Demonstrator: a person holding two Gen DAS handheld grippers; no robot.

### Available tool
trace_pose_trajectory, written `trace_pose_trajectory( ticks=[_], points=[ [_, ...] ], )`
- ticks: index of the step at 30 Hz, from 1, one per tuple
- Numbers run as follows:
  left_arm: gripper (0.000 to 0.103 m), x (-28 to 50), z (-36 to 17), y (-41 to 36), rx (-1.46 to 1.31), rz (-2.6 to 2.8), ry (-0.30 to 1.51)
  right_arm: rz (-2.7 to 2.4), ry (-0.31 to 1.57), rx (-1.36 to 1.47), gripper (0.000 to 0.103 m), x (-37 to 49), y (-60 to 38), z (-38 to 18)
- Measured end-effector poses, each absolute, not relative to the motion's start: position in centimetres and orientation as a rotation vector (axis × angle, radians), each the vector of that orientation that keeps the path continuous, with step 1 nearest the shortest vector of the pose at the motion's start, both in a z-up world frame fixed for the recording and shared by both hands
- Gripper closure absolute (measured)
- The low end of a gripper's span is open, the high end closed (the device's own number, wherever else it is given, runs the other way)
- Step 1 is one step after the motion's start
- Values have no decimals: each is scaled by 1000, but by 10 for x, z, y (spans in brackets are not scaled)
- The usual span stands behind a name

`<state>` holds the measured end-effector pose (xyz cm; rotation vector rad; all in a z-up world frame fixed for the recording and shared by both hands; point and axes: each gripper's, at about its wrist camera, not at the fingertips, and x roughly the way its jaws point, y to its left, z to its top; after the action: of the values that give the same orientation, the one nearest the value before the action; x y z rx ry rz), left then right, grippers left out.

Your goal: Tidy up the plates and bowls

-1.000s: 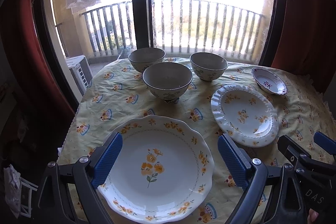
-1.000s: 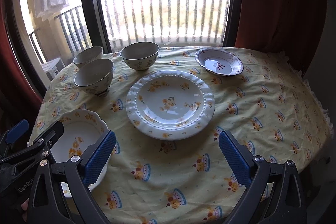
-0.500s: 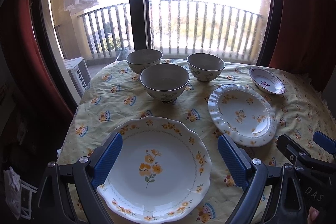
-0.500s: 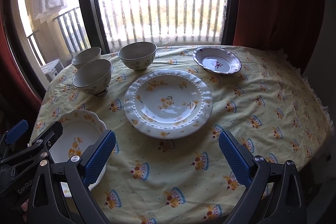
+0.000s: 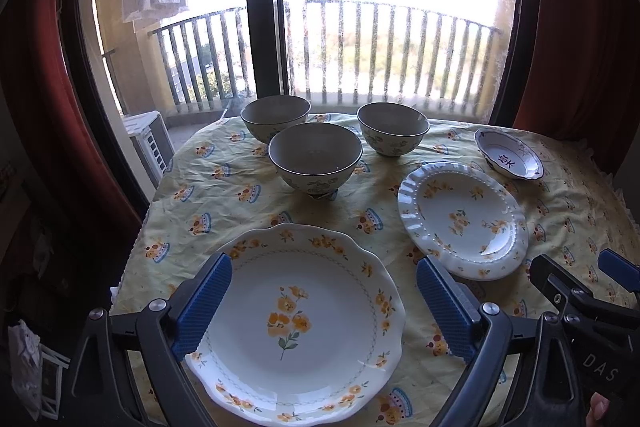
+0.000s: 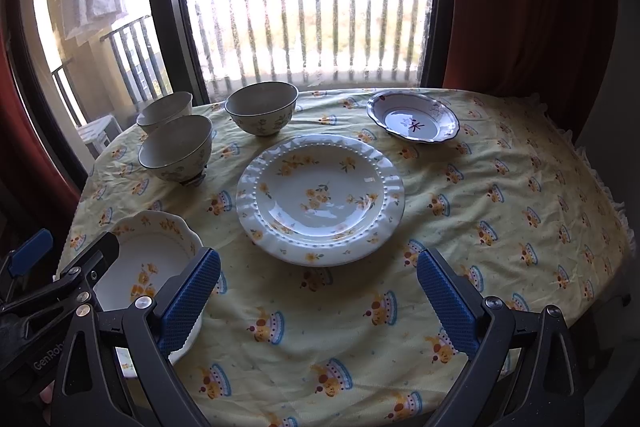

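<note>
Tongs are held wide apart on both sides, gripping nothing. Left tongs are seen low in frame over the scalloped plate; right tongs over bare tabletop. The ribbed plate, small dish and three bowls are spread across mid-frame.

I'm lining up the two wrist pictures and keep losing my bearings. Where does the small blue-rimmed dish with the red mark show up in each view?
Left wrist: the small blue-rimmed dish sits at upper right, beyond the beaded plate, near the table's far edge.
Right wrist: the dish sits right of centre in the upper half, just beyond the same beaded plate.
Shared landmark: the beaded plate, lying directly in front of the dish in both views.
</note>
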<state>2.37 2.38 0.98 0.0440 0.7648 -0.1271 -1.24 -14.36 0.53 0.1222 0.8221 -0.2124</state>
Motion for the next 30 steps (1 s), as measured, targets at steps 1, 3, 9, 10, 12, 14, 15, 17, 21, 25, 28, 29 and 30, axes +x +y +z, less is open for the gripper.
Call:
trace_pose_trajectory(
  ticks=[1, 3, 9, 10, 12, 14, 15, 17, 21, 25, 28, 29, 30],
  points=[
    [7, 24, 10, 24, 44, -127, 765, -216, 824, 123, 3, -12, -143, 5],
    [6, 24, 10, 25, 43, -128, 767, -218, 828, 131, 3, -11, -144, 5],
    [5, 29, 9, 31, 37, -121, 782, -201, 828, 147, 3, -10, -141, 5],
    [5, 30, 8, 32, 36, -118, 786, -199, 827, 144, 3, -10, -140, 5],
    [6, 34, 7, 36, 33, -122, 793, -189, 831, 137, 3, -9, -136, 4],
    [6, 36, 7, 42, 25, -122, 799, -176, 839, 137, 3, -7, -133, 2],
    [6, 35, 7, 45, 26, -117, 799, -171, 845, 140, 3, -6, -131, 1],
    [6, 35, 5, 51, 47, -107, 800, -159, 853, 150, 4, -4, -127, -1],
    [7, 43, -3, 63, 89, -81, 833, -109, 874, 139, 6, 4, -107, -8],
    [7, 56, -13, 86, 62, -81, 865, -83, 896, 136, 7, 13, -85, -15],
    [11, 69, -26, 99, 68, -108, 907, -103, 915, 145, 8, 23, -68, -24],
    [12, 73, -31, 103, 75, -114, 923, -118, 927, 152, 9, 27, -63, -29],
    [13, 76, -35, 107, 81, -117, 937, -133, 937, 161, 9, 30, -59, -33]
  ],
)
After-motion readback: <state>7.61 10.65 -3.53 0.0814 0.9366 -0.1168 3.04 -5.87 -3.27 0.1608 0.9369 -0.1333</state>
